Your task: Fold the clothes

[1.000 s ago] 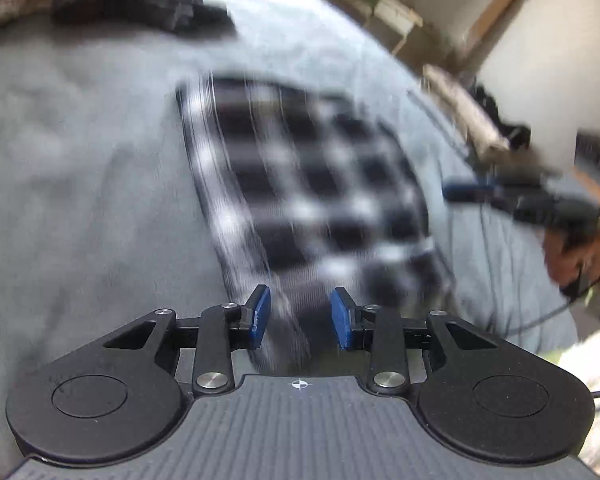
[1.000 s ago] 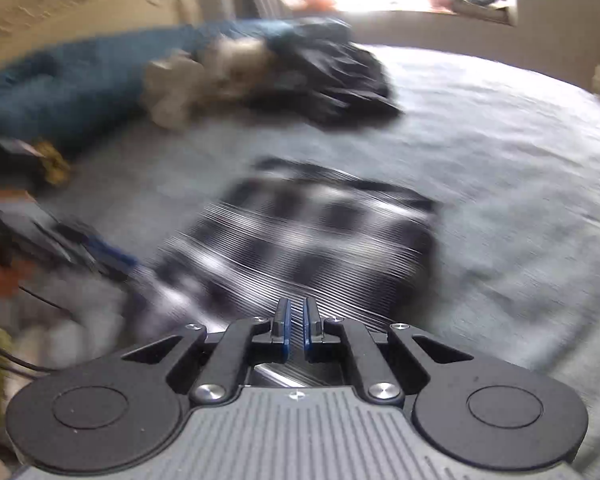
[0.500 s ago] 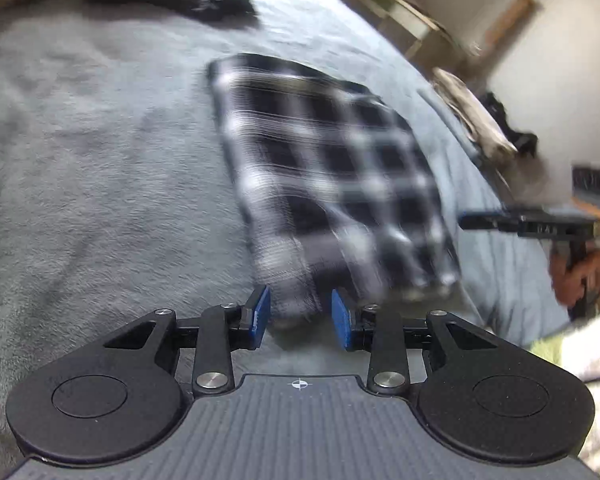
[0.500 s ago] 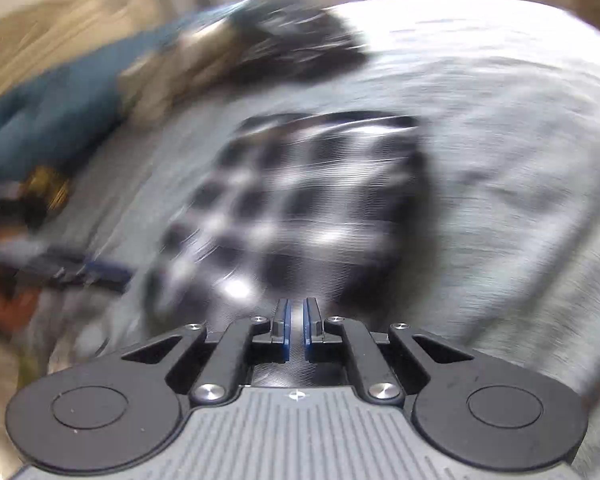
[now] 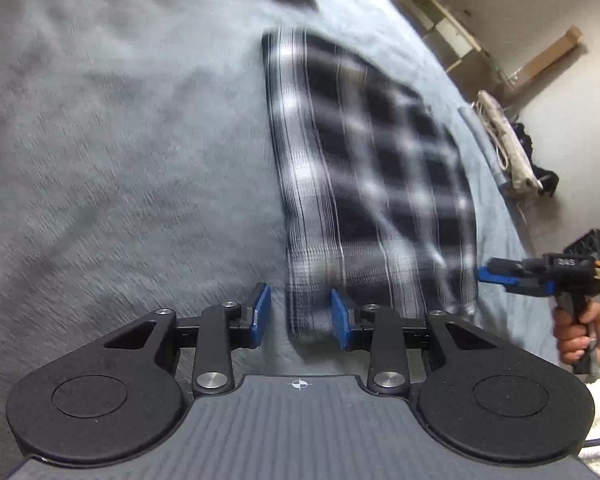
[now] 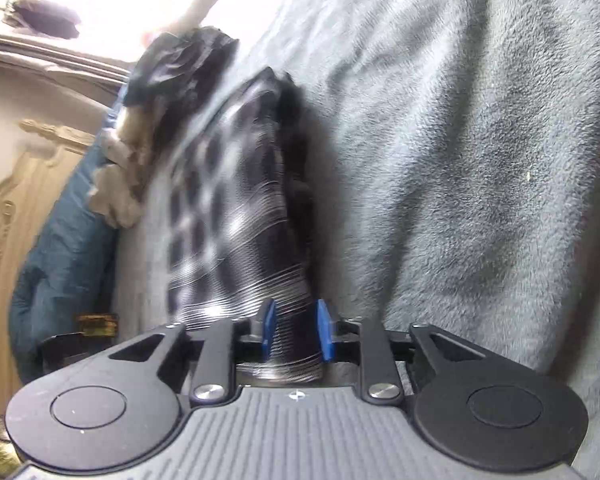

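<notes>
A folded black-and-white plaid shirt (image 5: 371,176) lies flat on the grey blanket (image 5: 120,140). My left gripper (image 5: 300,316) is open at the shirt's near left corner, which lies between its blue pads. My right gripper (image 6: 296,332) is open at the shirt's (image 6: 236,208) near edge, with plaid cloth lying between its pads. The right gripper also shows in the left wrist view (image 5: 515,276), at the shirt's near right corner, held by a hand.
A heap of dark clothes (image 6: 180,64) and a pale garment (image 6: 120,184) lie beyond the shirt. A blue quilt (image 6: 60,248) runs along the carved headboard (image 6: 4,200). A shelf (image 5: 443,16) and a power strip (image 5: 507,148) stand off the bed's far side.
My right gripper has gone from shut to open and has rolled and dropped low to the shirt's edge. My left gripper stays open and has shifted towards the shirt's left corner.
</notes>
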Tool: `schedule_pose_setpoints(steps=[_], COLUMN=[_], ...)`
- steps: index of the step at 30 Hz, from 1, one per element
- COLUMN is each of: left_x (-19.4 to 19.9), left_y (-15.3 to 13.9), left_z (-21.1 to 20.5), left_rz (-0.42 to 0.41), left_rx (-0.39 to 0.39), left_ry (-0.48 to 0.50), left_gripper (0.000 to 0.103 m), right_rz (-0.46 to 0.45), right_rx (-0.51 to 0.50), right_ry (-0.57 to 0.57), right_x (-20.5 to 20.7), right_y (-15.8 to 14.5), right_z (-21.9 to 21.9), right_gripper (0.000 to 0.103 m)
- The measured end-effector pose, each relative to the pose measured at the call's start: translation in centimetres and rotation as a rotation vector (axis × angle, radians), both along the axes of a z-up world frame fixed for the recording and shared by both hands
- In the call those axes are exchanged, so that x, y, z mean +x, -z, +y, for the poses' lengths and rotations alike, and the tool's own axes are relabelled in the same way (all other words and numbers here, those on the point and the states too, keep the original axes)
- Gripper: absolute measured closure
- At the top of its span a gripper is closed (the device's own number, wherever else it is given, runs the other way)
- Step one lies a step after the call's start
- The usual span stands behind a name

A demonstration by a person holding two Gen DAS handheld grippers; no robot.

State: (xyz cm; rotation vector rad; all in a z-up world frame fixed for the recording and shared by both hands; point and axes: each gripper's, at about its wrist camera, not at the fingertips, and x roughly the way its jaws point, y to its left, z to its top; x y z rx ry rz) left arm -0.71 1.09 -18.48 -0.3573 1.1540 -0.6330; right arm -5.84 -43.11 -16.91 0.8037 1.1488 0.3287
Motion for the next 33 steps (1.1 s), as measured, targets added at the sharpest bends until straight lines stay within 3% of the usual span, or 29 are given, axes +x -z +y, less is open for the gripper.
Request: schedule_pose_setpoints(steps=[3, 4, 5, 8, 12, 14, 17, 21, 25, 28, 30, 33], left_x=[-0.2, -0.2, -0.1, -0.1, -0.2, -0.6, -1.5, -1.6, -1.6, -2.5, -3.2, -3.4], left_y=[0.2, 0.1, 0.1, 0.3, 1.0, -0.4, -3.6, -5.9, -5.2, -2.9, -2.0, -1.6], left_z=[0.1, 0.5, 0.8, 1.4, 1.4, 1.8, 1.8, -1.2, -5.4, -7.4, -7.4, -6.8], left_rz=[0.038, 0.060, 0.089, 0.128, 0.186, 0.103, -0.108, -0.286, -0.342, -0.325, -0.337, -0.324], left_rx=[-0.020, -0.044, -0.079, -0.107, -0.063, -0.002, 0.096, 0.098, 0.101, 0.187, 0.219, 0.191], left_ry=[0.008, 0.005, -0.004, 0.001, 0.057, 0.090, 0.132, 0.187, 0.288, 0.362, 0.371, 0.344], left_gripper=[0.086, 0.088, 0.091, 0.092, 0.092, 0.089, 0.079, 0.077, 0.077, 0.077, 0.077, 0.077], right_rz=[0.028, 0.012, -0.004, -0.001, 0.091, 0.047, -0.084, -0.261, -0.371, -0.442, -0.492, -0.538], right_rx=[0.060, 0.081, 0.105, 0.125, 0.060, 0.020, -0.056, -0.047, -0.106, -0.205, -0.269, -0.334], right_ry=[-0.033, -0.045, -0.060, -0.076, -0.113, -0.148, -0.114, -0.107, -0.280, -0.480, -0.593, -0.644], right_x=[0.6, 0.6, 0.5, 0.4, 0.6, 0.7, 1.8, 5.7, 11.5, 14.6, 15.2, 17.1], right_y=[1.3, 1.2, 1.3, 1.3, 1.1, -0.9, -4.5, -7.5, -8.5, -7.7, -6.8, -5.0], right_z=[0.9, 1.0, 1.2, 0.9, 0.6, 0.0, -1.1, 0.8, 9.6, 17.3, 21.4, 24.3], right_gripper=[0.073, 0.077, 0.088, 0.088, 0.085, 0.081, 0.071, 0.069, 0.069, 0.069, 0.069, 0.072])
